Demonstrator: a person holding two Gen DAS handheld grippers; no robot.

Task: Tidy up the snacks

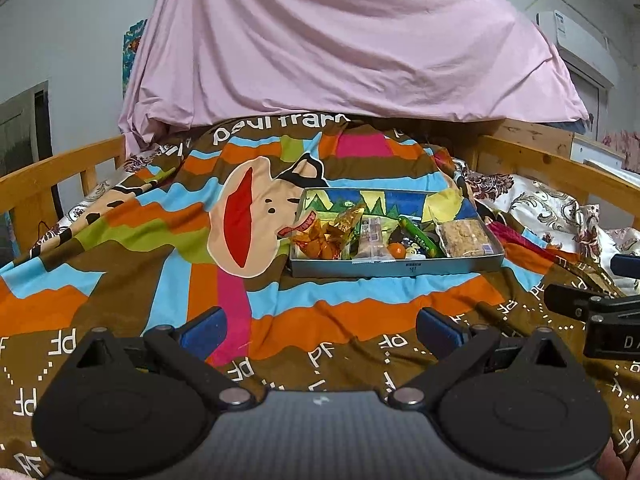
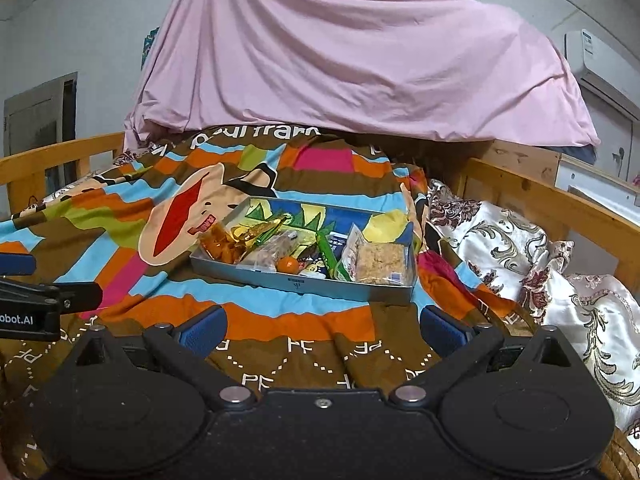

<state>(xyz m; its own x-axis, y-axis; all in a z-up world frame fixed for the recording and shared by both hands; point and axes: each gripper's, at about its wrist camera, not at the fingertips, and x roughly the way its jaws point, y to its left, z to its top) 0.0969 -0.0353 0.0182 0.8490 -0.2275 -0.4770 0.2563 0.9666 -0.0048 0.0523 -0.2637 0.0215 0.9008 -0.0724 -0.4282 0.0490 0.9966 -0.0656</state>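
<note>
snacks (image 2: 304,254) in tray (image 2: 280,280) | both jaws wide — empty

Blanket: soft striped fabric blanket (image 1: 132,240) in brown, sky blue, orange, green and pink, with a cartoon face and white "PF" lettering.
Sheet: plain pale pink draped cotton sheet (image 2: 360,60).
Box: shallow rectangular grey cardboard box (image 2: 304,282), inside printed blue, yellow and green.
Quilt: white satin quilt (image 2: 560,264) with maroon and beige florals.
Finger pads: blue (image 1: 202,332).

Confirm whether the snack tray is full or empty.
Full: the snack tray holds packets wall to wall, including a crumbly bar and a small orange.
</note>
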